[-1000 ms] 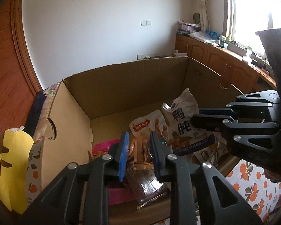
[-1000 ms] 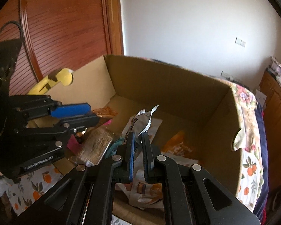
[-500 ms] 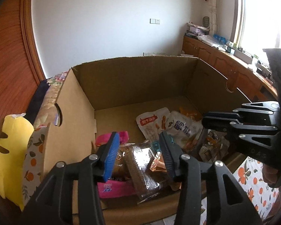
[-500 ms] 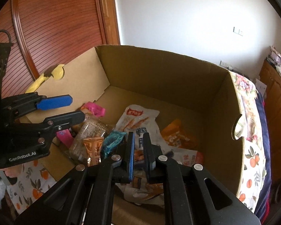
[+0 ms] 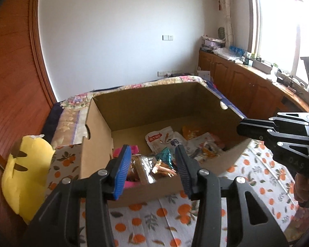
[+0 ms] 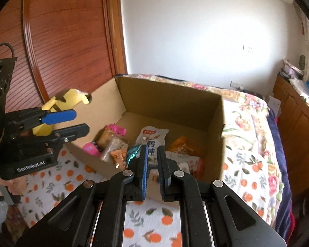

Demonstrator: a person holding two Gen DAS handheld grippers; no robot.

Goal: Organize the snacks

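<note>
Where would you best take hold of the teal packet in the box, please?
Probably by the crimped end of the teal packet, which sticks up from the pile in the box. Come from above over the near wall; neighbours crowd its flat body.

Brown cardboard box (image 5: 96,144); white cloth (image 6: 152,222) printed with oranges; yellow cushion (image 5: 24,175); pink packet (image 6: 90,148); orange packet (image 6: 181,144); my black gripper (image 5: 153,166), blue pad.

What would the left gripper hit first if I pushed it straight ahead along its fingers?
Probably the clear-wrapped snack pack at the near end of the cardboard box. The open left gripper frames it, though depth is uncertain.
</note>
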